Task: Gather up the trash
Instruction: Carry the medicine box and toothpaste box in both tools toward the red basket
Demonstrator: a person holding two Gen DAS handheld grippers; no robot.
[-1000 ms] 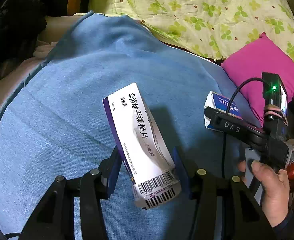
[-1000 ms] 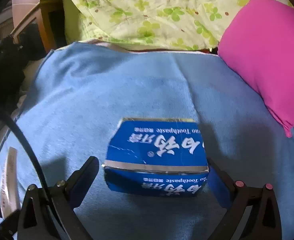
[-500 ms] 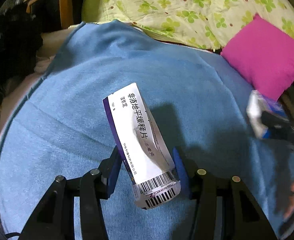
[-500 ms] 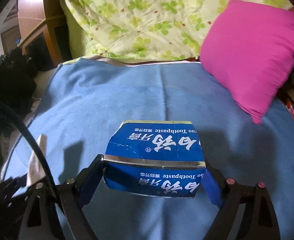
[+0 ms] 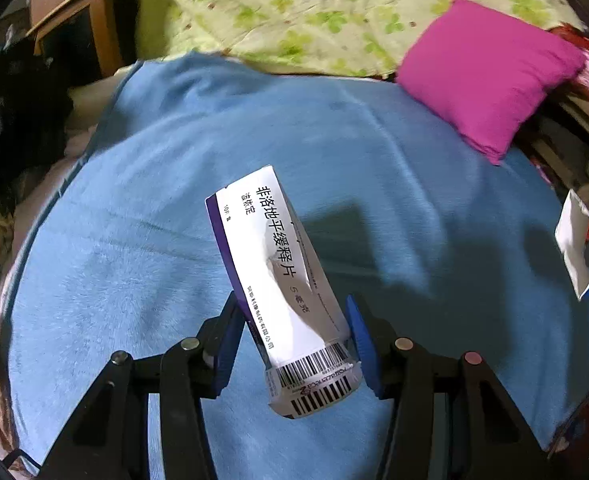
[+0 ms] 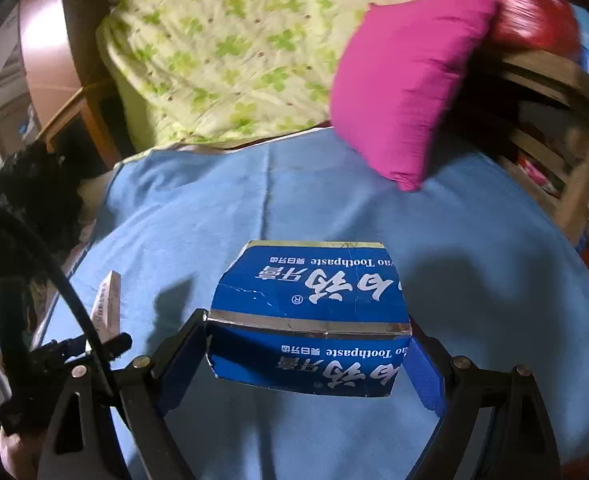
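1. Left wrist view: the left gripper [image 5: 292,338] pinches a white pill box [image 5: 278,280] near its barcode end. Both blue pads [image 5: 224,350] press on the box's sides, and the box sticks out forward and upward, tilted left, off the blanket [image 5: 142,240].
2. Same view: the blue blanket lies below the box, and the box's shadow falls on it to the right. A pink pillow [image 5: 490,76] rests at the blanket's far right corner, against a green-patterned quilt [image 5: 314,12]. At the right edge, a white and blue shape — partly cut off and blurred — is the toothpaste box [image 5: 578,248].
3. Right wrist view: the right gripper [image 6: 308,354] clamps the blue toothpaste box [image 6: 310,316] crosswise. Its pads [image 6: 182,364] bear on the box's two short ends, so the fingers stand wide apart, and the box is off the blanket [image 6: 454,280].
4. Same view: the pillow [image 6: 410,80] lies beyond, with the quilt [image 6: 222,56] to its left. At left the pill box [image 6: 108,304] shows edge-on, in the left gripper [image 6: 94,344] — a black cable [image 6: 54,276] curves in front of it.
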